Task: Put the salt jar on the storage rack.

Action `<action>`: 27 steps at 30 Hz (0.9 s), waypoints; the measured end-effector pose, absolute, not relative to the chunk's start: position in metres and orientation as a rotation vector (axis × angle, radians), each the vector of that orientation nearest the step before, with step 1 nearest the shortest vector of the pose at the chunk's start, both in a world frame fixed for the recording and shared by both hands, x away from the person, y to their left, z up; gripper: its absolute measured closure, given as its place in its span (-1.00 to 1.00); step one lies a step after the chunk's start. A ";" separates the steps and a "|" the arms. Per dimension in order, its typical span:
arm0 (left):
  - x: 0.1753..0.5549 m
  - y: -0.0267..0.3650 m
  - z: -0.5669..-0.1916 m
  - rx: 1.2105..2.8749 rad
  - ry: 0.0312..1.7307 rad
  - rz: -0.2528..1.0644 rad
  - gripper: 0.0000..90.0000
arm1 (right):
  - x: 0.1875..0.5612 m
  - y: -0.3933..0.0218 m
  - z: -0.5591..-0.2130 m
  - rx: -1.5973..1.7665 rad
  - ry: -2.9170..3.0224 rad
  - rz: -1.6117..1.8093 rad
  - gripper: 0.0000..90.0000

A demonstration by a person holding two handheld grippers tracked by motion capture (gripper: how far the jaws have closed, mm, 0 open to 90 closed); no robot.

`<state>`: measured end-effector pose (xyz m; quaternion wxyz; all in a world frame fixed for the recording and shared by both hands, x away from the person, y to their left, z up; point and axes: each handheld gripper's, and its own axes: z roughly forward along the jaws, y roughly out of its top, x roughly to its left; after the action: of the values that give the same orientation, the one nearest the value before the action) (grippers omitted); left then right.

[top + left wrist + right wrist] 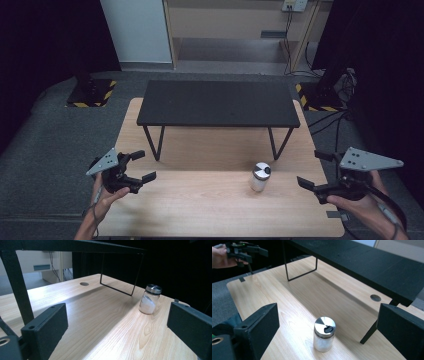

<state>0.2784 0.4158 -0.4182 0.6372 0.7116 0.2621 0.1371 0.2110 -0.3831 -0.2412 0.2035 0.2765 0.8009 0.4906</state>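
1. I am holding my left gripper (142,166) at the tabletop's (200,210) left edge, jaws spread wide, gripping nothing.
2. A glass shaker jar (260,177) is standing upright right of centre, before the black shelf (218,104).
3. I am holding my right gripper (315,169) at the right edge, jaws parted, empty.

The left hand (102,197) holds the left gripper (142,166) above the wooden table's (210,210) near left corner, jaws spread wide; the right hand (362,202) holds the right gripper (312,170) at that table's near right edge, jaws likewise apart, both pointing inward.
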 end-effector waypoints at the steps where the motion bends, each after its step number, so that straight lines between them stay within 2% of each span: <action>1: 0.278 0.416 -0.418 1.625 0.598 0.313 -0.95 | 0.213 -0.382 -0.243 0.777 2.240 1.365 -0.90; 27: 0.279 0.416 -0.418 1.627 0.598 0.312 -0.95 | 0.267 -0.350 -0.303 0.867 2.334 1.314 -0.91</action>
<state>0.2786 0.4157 -0.4183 0.6366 0.7125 0.2617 0.1367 0.2674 -0.3504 -0.3030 0.1624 0.3040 0.8179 0.4606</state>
